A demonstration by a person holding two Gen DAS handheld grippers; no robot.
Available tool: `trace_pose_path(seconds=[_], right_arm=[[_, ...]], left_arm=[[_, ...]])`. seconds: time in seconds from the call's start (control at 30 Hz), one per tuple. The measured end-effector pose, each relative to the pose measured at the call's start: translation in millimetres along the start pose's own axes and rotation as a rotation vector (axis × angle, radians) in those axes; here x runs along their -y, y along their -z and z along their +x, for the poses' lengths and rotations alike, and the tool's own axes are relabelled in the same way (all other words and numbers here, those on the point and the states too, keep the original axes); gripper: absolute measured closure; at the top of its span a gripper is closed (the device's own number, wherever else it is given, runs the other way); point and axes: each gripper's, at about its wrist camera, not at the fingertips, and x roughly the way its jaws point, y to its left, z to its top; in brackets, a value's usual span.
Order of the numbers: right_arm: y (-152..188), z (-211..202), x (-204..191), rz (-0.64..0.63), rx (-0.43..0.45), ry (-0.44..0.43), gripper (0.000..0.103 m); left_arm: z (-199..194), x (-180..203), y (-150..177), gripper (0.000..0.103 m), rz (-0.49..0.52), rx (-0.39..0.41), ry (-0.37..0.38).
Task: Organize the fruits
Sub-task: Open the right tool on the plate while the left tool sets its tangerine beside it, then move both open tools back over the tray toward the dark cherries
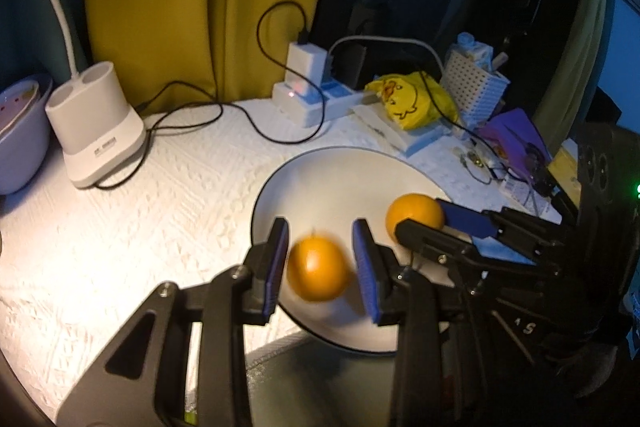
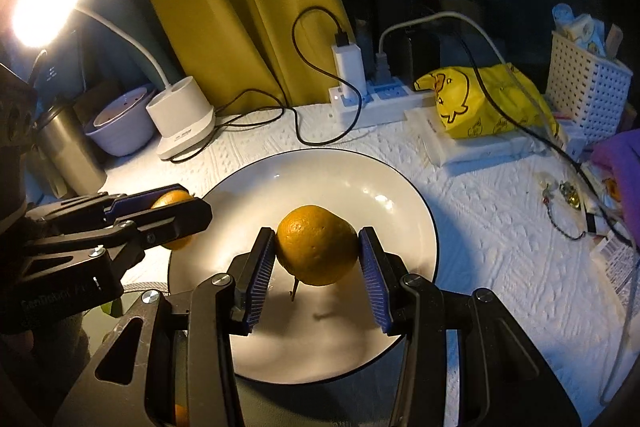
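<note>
A white plate with a dark rim [image 1: 320, 171] [image 2: 304, 171] lies on the white textured cloth. In the left wrist view my left gripper [image 1: 322, 259] straddles a blurred orange [image 1: 318, 269] over the plate's near-left rim; a small gap shows on each side between pads and fruit. In the right wrist view my right gripper [image 2: 316, 261] is shut on a second orange [image 2: 316, 245], held just above the plate's middle. The right gripper also shows in the left view [image 1: 436, 219] around its orange [image 1: 414, 213]. The left gripper appears in the right view [image 2: 176, 211] with its orange [image 2: 172, 201].
A white lamp base [image 1: 94, 123] [image 2: 182, 119] and a lavender bowl [image 1: 20, 139] stand at the left. A power strip with chargers and cables [image 1: 308, 95] [image 2: 372, 95], a yellow duck bag [image 1: 412, 99] [image 2: 488, 99] and a white perforated basket [image 2: 584, 83] line the back.
</note>
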Motion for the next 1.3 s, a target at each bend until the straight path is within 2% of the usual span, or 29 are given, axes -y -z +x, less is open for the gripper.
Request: trace_pose_path(seconds=[0.13,0.2,0.3,0.63,1.3], right_arm=[[0,6,4,0.015,-0.014,0.006,0.056],[0,4,5,0.019,-0.005,0.009,0.056],[-2,-2,4,0.018,0.01,0.019,0.051],[-1,-31,-5,0.022,0.04,0.047,0.05],[31,-92,-42,-0.003,0.071,0.058,0.05]], left_arm=[[0,-3,2,0.066,-0.008,-0.003,-0.008],[-2,-4,2,0.058,-0.017,-0.003,-0.009],[-10,-5,1,0.058,-0.023,0.016,-0.009],[-51,4,5,0.058,-0.01,0.079,-0.024],[-123,12,48,0.058,0.003,0.12,-0.034]])
